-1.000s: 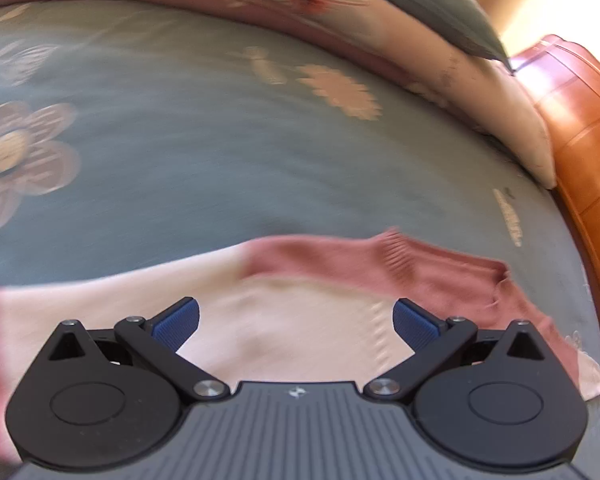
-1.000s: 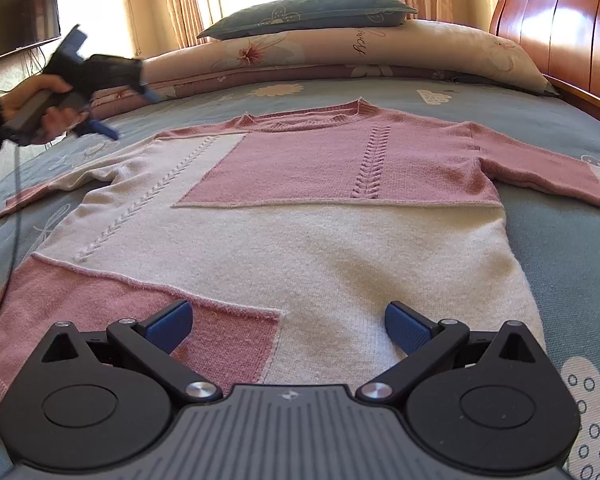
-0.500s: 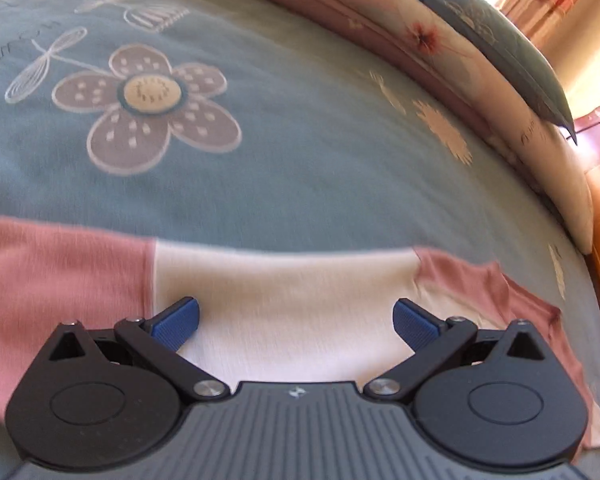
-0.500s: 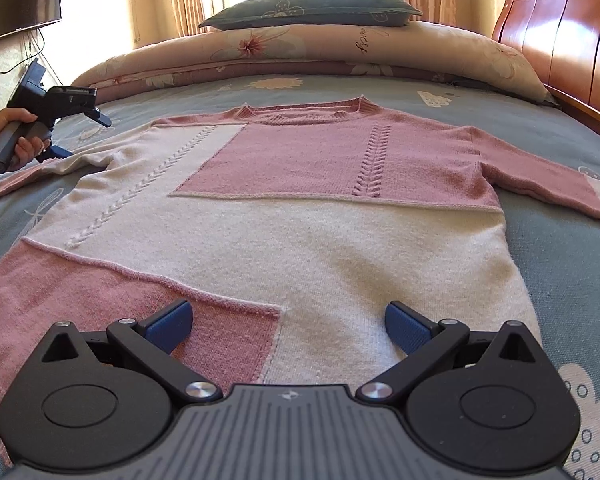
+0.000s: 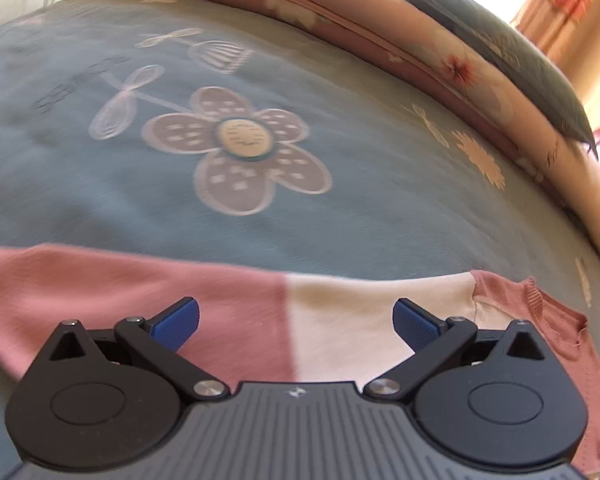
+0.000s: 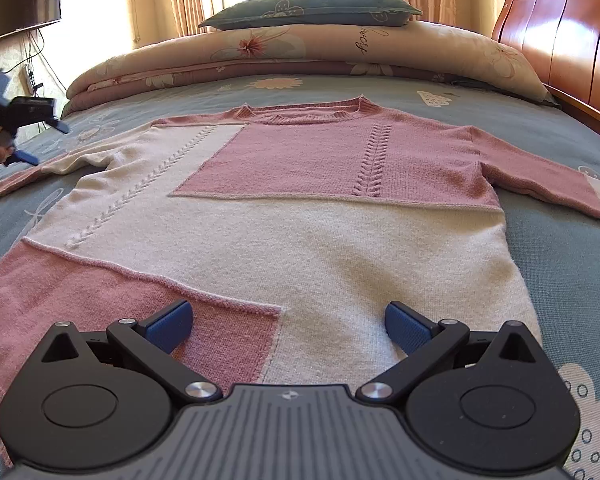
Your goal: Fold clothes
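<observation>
My pink-and-cream sweater [image 6: 300,208] lies flat, mid-frame, on the bedspread [image 6: 560,264]. My left gripper [image 5: 296,318] and right gripper [image 6: 288,322] gape, empty.

The right wrist camera is sitting low and close over the hem of the sweater [image 6: 300,248], facing up the length of the garment toward the pillows [image 6: 312,8] and headboard [image 6: 560,40] across the bed [image 6: 540,128]. The left wrist camera is hovering close above one sleeve [image 5: 220,312], looking across the bedspread toward the same pillows [image 5: 500,60]. Both views are sharing that sleeve, and the right view is also catching the left gripper [image 6: 20,120] at its far left edge.
</observation>
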